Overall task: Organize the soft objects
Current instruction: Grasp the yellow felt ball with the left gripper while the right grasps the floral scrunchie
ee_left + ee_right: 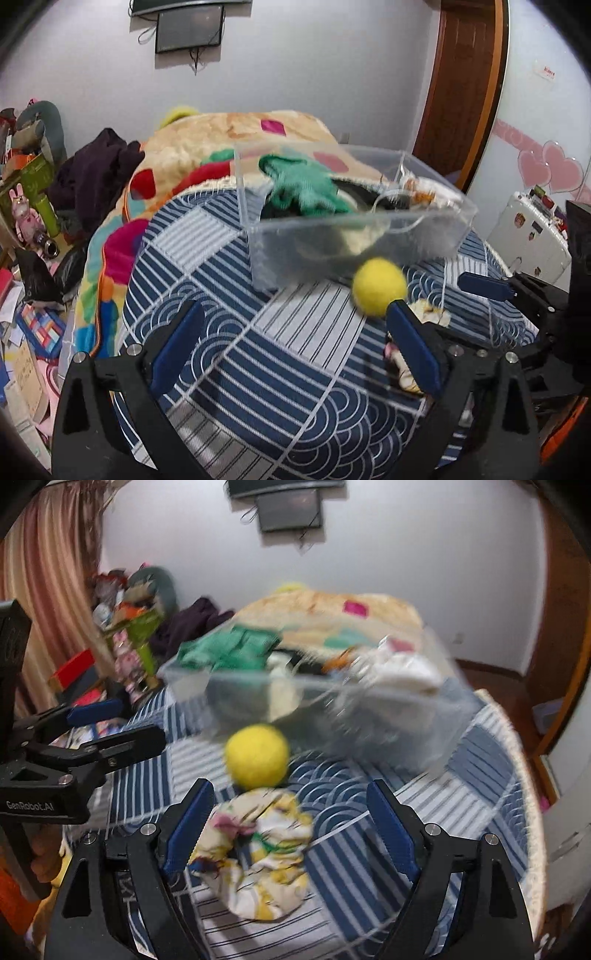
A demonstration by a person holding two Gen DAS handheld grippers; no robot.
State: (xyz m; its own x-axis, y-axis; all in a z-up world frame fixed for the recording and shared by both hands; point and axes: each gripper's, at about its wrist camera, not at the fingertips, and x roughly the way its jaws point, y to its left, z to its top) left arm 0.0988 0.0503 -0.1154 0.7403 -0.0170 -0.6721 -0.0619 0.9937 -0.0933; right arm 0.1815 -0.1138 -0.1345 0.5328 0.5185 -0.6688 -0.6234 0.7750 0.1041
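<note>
A clear plastic bin stands on the blue striped bed cover, holding a green cloth and other soft items. A yellow fuzzy ball lies in front of the bin; it also shows in the right wrist view. A crumpled yellow-and-white floral cloth lies between my right gripper's fingers, which are open. My left gripper is open and empty, its right finger just below the ball. The bin is blurred in the right wrist view.
A colourful blanket and dark clothes lie behind the bin. Cluttered boxes and toys fill the floor at left. A white suitcase and a wooden door stand at right.
</note>
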